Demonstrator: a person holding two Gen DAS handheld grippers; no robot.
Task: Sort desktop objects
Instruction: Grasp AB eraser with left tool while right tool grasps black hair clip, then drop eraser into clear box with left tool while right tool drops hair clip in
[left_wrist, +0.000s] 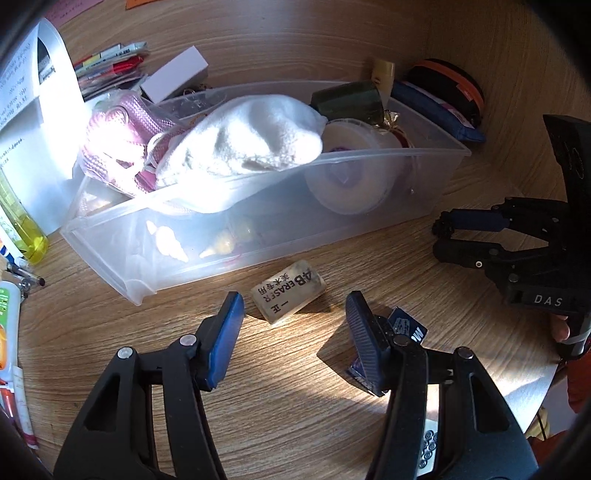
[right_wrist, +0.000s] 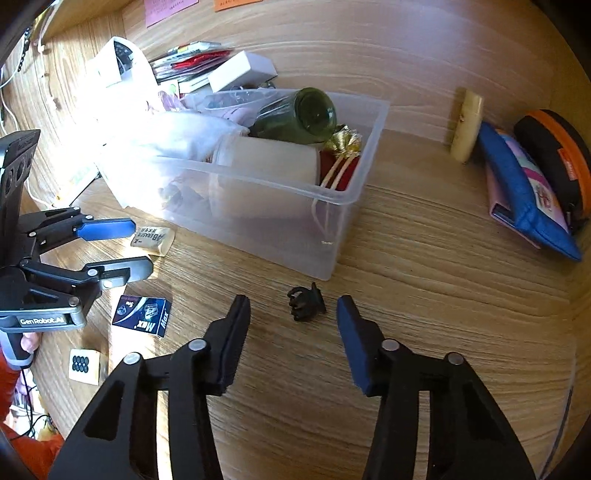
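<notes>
A whitish eraser (left_wrist: 290, 295) printed "ERASER" lies on the wooden desk just ahead of my left gripper (left_wrist: 294, 301). Its blue-padded fingers stand open either side of the eraser without touching it. In the right wrist view the same eraser (right_wrist: 153, 238) sits off the left gripper's (right_wrist: 138, 247) fingertips. A small black hair clip (right_wrist: 306, 304) rests on the desk between the tips of my right gripper (right_wrist: 293, 301), which is open, with a gap on both sides. The clear plastic bin (right_wrist: 280, 221) behind both holds a white sock (left_wrist: 251, 136), a green bottle (right_wrist: 299, 114) and a white roll.
A blue "Max" packet (right_wrist: 142, 315) lies beside the left gripper, with a white dotted card (right_wrist: 84, 365) nearer the desk edge. At the right stand a cream cylinder (right_wrist: 467, 125), a blue pouch (right_wrist: 524, 192) and a black-orange case (right_wrist: 561, 155). A yellow bottle (left_wrist: 22, 221) and papers crowd the left.
</notes>
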